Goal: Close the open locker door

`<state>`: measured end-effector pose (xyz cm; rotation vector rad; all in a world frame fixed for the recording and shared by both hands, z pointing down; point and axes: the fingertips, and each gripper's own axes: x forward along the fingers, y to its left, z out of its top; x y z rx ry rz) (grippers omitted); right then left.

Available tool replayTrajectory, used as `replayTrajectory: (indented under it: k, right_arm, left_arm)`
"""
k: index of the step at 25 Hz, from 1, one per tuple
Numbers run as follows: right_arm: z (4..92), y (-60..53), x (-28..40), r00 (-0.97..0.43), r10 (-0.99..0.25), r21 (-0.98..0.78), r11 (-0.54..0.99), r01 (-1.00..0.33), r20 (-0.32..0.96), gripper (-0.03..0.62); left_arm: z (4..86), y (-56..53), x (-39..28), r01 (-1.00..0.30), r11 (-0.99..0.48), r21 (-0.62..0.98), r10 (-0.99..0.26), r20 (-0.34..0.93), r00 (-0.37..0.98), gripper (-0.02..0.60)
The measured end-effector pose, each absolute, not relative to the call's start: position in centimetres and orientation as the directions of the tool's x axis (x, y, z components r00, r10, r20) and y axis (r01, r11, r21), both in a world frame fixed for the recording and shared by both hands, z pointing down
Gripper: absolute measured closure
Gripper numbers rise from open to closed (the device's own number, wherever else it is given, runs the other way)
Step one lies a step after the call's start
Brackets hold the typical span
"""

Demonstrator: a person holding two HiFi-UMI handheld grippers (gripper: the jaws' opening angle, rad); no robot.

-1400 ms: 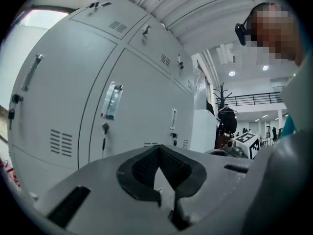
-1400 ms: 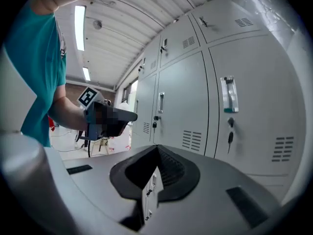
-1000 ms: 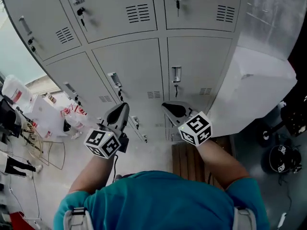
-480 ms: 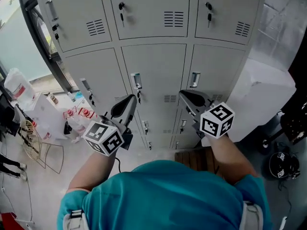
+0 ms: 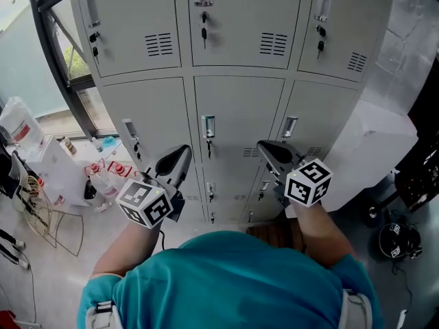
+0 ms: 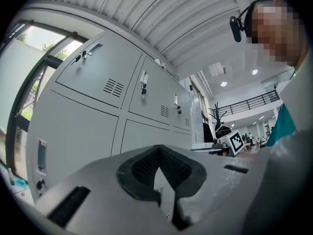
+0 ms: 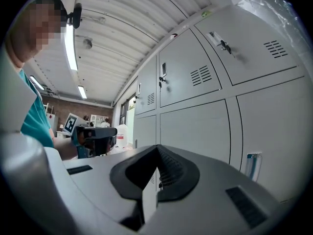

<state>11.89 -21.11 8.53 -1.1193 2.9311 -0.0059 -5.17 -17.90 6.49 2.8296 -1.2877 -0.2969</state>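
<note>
The grey locker bank (image 5: 240, 108) fills the head view from 10 to 2 o'clock. Every locker door (image 5: 236, 125) that shows there lies flush with its neighbours, so which one the task means cannot be told. Each door carries a small vent and a chrome handle (image 5: 208, 126) with a key under it. The left gripper (image 5: 181, 151) hangs at about 7 o'clock of the middle door, close to the locker fronts but apart from them. In the left gripper view its jaws (image 6: 157, 148) are pressed together with nothing between them. The right gripper (image 5: 265, 146) sits at about 5 o'clock of that door, near its handle. Its jaws (image 7: 157, 148) are likewise pressed together and empty. Both point roughly level at the lockers. A dark window frame (image 5: 58, 53) stands at 10 o'clock. Bottles and bags (image 5: 103, 173) lie on the floor at 9 o'clock. A white wrapped bulk (image 5: 374, 142) stands at 3 o'clock. The person's teal shirt (image 5: 226, 279) fills 6 o'clock.
</note>
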Motion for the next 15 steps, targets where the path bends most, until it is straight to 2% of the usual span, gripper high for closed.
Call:
replayTrajectory:
  k: [15]
  right_arm:
    - [9.7, -21.4, 10.6, -0.751, -0.659, 0.01, 0.752, -0.66, 0.045, 0.595]
  left_arm:
    - [7.2, -18.1, -6.7, -0.748, -0.65, 0.133, -0.759, -0.177, 0.627, 0.58]
